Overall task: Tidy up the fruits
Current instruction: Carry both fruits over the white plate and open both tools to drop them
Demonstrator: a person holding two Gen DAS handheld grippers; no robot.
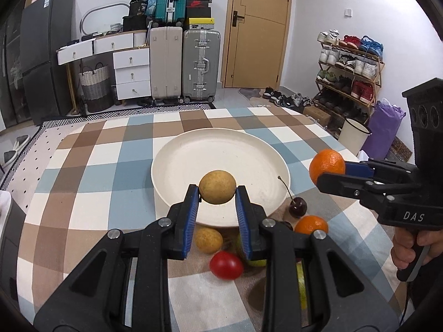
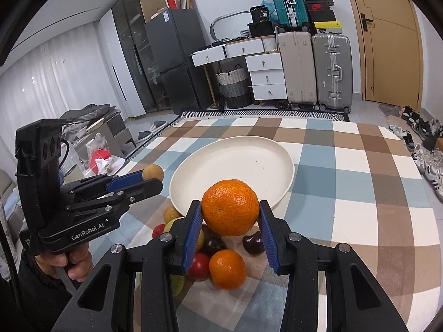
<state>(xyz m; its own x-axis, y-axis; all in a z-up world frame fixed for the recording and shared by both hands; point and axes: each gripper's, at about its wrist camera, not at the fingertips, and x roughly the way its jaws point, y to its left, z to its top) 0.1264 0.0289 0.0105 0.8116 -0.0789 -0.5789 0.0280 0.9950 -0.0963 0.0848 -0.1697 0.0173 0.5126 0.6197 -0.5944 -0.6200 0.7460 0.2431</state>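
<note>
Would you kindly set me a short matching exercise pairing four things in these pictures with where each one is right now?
Things:
1. tan fruit
2. large orange
3. plate
4. cherry

Places:
A. held in the right gripper
B. on the tablecloth beside the plate
C. held in the left gripper
D. bare, on the checked tablecloth

Pairs: 1-C, 2-A, 3-D, 4-B

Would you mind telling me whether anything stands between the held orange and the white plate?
Nothing visible does. The right gripper holds the orange above the plate's near rim, and the plate is bare.
</note>
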